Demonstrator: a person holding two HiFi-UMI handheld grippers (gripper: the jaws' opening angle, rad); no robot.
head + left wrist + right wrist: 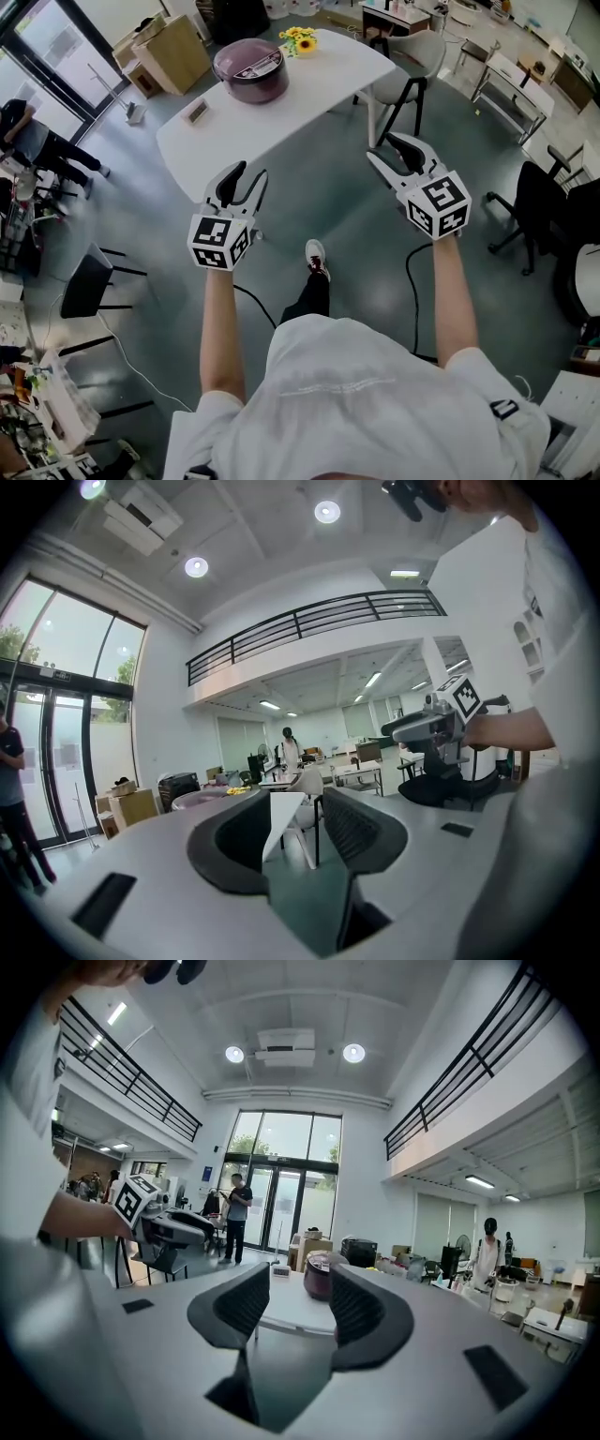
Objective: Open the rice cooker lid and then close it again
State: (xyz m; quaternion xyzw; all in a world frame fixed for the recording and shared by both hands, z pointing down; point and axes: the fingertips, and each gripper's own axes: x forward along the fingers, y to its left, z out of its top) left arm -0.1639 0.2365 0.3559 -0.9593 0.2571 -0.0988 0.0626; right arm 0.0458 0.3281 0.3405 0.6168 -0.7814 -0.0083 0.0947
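A maroon rice cooker [249, 70] with its lid down stands on the far half of a white table [309, 89]. In the right gripper view the rice cooker [319, 1276] shows small, between the jaws but far beyond them. Both grippers hang in the air over the floor, short of the table's near edge. My left gripper [251, 178] is open with nothing between its fingers, which the left gripper view confirms for the left gripper [295, 803]. To its right, my right gripper [386, 148] is open and empty too, and the right gripper [291, 1279] points at the table.
Yellow flowers [298, 39] and a small flat device [197, 112] also lie on the table. A white chair [408, 56] stands at its right end, cardboard boxes [173, 52] behind it. A black chair [89, 281] is at left, an office chair [544, 206] at right.
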